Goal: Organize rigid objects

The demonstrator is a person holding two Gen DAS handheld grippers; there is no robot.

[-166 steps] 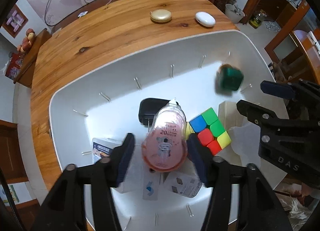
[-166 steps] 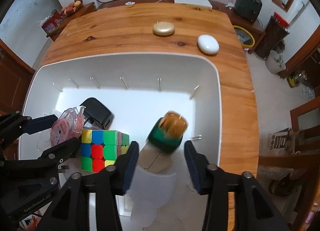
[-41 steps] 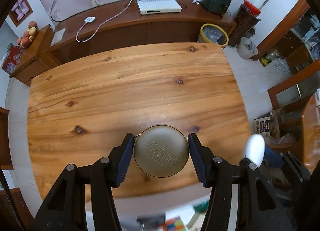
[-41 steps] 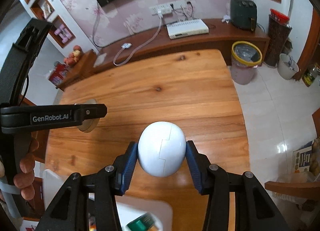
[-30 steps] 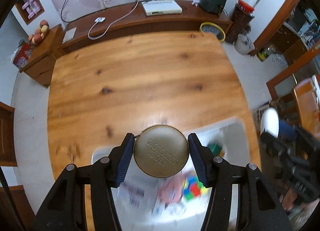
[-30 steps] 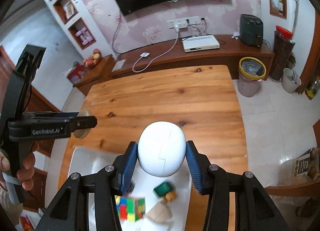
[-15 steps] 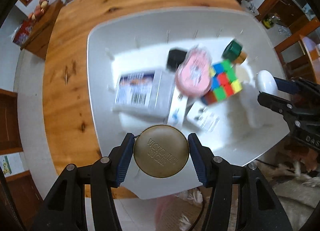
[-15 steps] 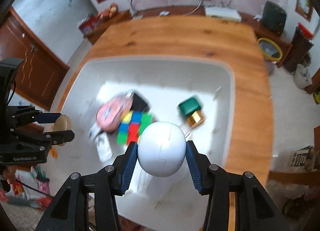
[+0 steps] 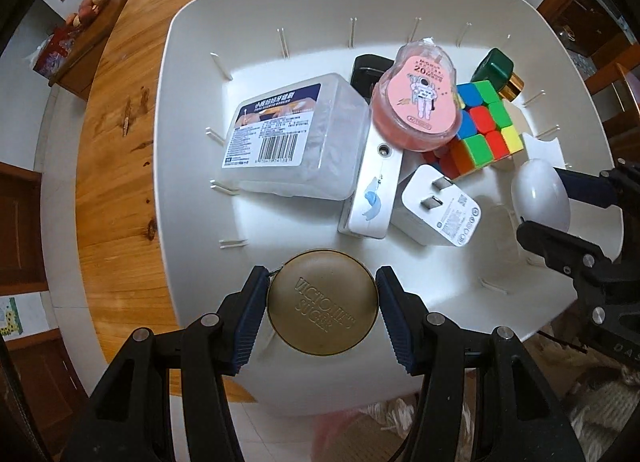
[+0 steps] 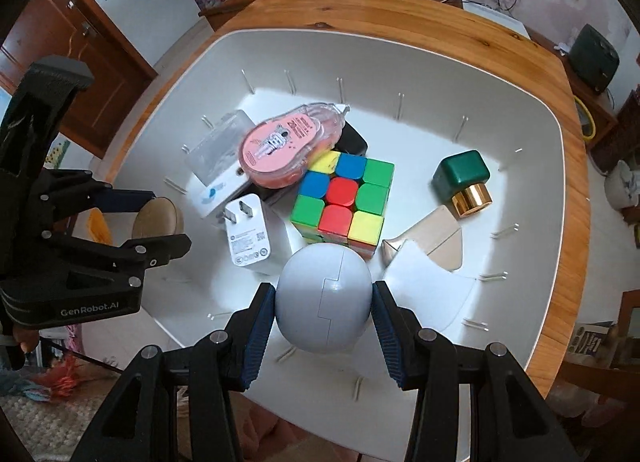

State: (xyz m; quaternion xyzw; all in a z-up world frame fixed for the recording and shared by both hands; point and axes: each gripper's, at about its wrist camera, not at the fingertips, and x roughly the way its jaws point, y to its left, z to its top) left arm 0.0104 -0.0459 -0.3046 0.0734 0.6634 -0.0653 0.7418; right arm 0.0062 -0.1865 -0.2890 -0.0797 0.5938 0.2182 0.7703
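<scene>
Okay, both my grippers sit over the bin, each loaded.
Left gripper (image 9: 322, 310): pads clamped on both sides of the tin (image 9: 322, 301); points down into the bin.
Tin: round, gold, embossed lid facing my camera; held above the bin's near edge, just in front of the plug and the white case. In the right view I see it edge-on (image 10: 154, 217) between the left gripper's (image 10: 160, 217) fingers.
Right gripper (image 10: 323, 302): fingers pinched on the egg (image 10: 323, 298), one pad on each side.
Egg: white, oval, stepped seam down the middle; held over the bin, just in front of the cube. Left view shows it (image 9: 540, 195) at the bin's right side in the right gripper (image 9: 554, 201).
Bin (image 10: 532, 133): white, rounded, on a wooden table (image 10: 400, 13).
Cube (image 10: 344, 201): colour puzzle, centre of the bin.
Pink tape (image 10: 288, 145): lies tilted on top of the pile, left of the cube.
Plug (image 10: 248, 236): white, prongs up, beside the cube.
White case (image 9: 370, 197): flat, between plug and clear box.
Clear box (image 9: 288, 133): barcode label up, left part of the bin.
Green bottle (image 10: 464, 177): gold cap, lying right of the cube.
Black item (image 9: 366, 71): under the pink tape, can't tell what it is.
</scene>
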